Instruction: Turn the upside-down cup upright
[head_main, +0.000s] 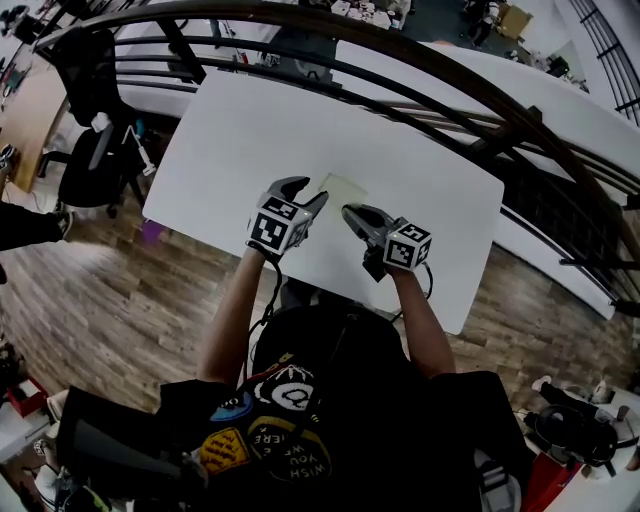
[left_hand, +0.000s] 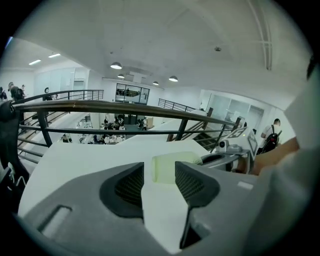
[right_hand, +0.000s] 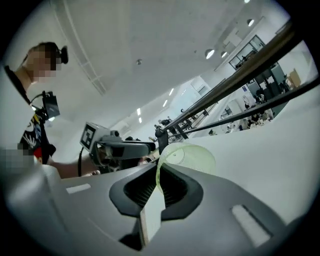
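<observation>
A pale green see-through cup is tilted on its side over the white table, between my two grippers. My right gripper is shut on the cup's thin rim; in the right gripper view the rim runs down between the pads of that gripper, with the cup's body beyond them. My left gripper comes in from the cup's left side. In the left gripper view the cup sits just past the left gripper, whose jaws stand apart and do not press on it.
A dark curved railing runs behind the table, with a drop to a lower floor beyond it. A black office chair stands to the table's left. The table's near edge is close to the person's body.
</observation>
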